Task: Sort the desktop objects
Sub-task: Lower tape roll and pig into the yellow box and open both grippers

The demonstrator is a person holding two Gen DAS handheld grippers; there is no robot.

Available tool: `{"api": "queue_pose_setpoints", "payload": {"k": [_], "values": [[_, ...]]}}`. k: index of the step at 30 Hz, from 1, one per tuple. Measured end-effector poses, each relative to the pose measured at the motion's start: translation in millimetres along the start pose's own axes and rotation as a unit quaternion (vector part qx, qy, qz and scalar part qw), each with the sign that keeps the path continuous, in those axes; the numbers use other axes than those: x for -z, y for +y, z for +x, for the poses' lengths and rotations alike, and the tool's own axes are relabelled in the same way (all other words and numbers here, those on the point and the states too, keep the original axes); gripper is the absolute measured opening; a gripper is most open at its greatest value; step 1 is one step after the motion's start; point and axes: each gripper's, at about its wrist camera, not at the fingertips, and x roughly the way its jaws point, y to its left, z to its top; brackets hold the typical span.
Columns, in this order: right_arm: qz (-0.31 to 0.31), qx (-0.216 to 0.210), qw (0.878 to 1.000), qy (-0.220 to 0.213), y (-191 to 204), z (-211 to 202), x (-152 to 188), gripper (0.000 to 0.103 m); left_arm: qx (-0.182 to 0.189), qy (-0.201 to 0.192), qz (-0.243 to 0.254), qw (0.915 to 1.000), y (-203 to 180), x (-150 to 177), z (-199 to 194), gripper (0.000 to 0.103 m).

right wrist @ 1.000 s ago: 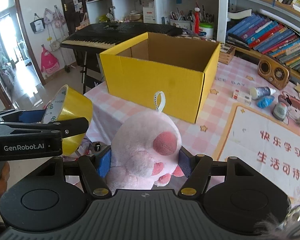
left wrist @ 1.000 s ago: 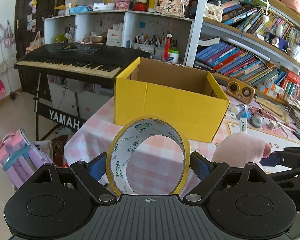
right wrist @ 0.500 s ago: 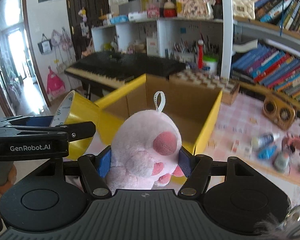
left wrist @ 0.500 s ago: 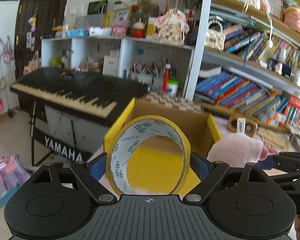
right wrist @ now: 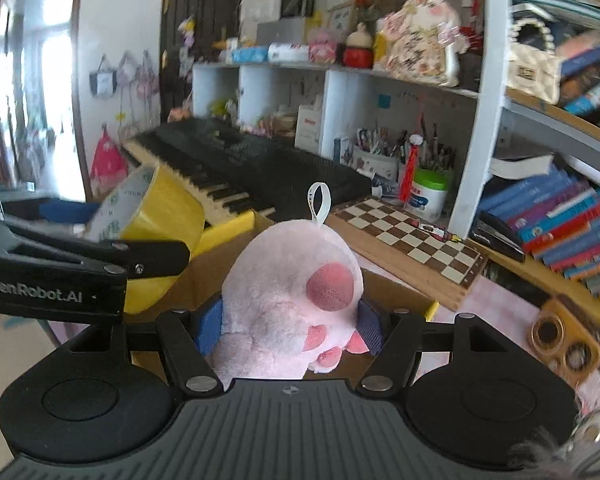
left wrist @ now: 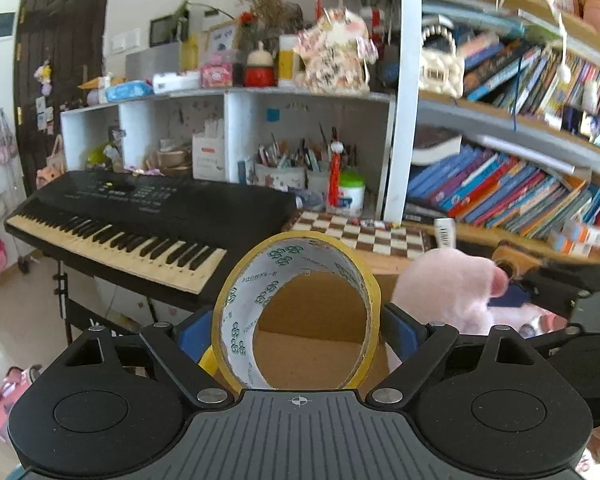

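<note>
My left gripper (left wrist: 296,330) is shut on a yellow tape roll (left wrist: 236,328), held upright over the open yellow cardboard box, whose brown inside (left wrist: 312,312) shows through the roll. My right gripper (right wrist: 288,324) is shut on a pink plush paw (right wrist: 288,300) with a white loop, also above the box (right wrist: 228,226). The plush shows in the left wrist view (left wrist: 448,292) just to the right of the tape. The tape (right wrist: 160,216) and the left gripper's arm (right wrist: 60,276) show at the left of the right wrist view.
A black keyboard (left wrist: 140,216) stands behind and left of the box. A chessboard (right wrist: 408,236), pen cups (left wrist: 284,172) and a white-and-green jar (right wrist: 428,194) sit behind it. Bookshelves (left wrist: 512,196) fill the right. A small wooden radio (right wrist: 560,336) lies on the pink checked table.
Both grippers have risen and moved forward with their loads, from in front of the box to above its opening. The box front has dropped out of sight.
</note>
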Motion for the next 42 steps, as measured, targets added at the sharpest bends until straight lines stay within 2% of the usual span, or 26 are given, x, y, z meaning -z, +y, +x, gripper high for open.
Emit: {"api": "queue_pose_setpoints", "payload": {"k": [7,15,20,24,28,32,36,42], "values": [[-0.078,-0.016,0.995,0.061,-11,55,5,0.065,-0.005,0.061,0.024,0.9978,-10,3,52,0.089],[-0.163,-0.041,0.977,0.131,-5,92,16,0.066,-0.008,0.124,0.065,0.9902,-17,10,83,0.089],[-0.192,-0.04,0.97,0.14,2,94,20,0.067,-0.01,0.141,0.057,0.9882,-13,17,86,0.089],[-0.186,-0.033,0.972,0.139,2,94,20,0.071,-0.016,0.146,0.047,0.9881,-9,20,86,0.09],[-0.174,-0.014,0.977,0.122,0,86,21,0.078,-0.018,0.141,0.041,0.9891,-7,21,84,0.09],[-0.157,-0.006,0.982,0.104,-2,73,18,0.079,-0.02,0.09,0.036,0.9951,-8,16,65,0.097],[-0.142,0.004,0.987,0.08,-3,56,16,0.079,-0.017,0.054,0.031,0.9979,-11,7,46,0.097],[-0.085,0.031,0.995,0.045,-11,21,13,0.079,-0.005,0.014,0.028,0.9995,-12,-2,19,0.098]]}}
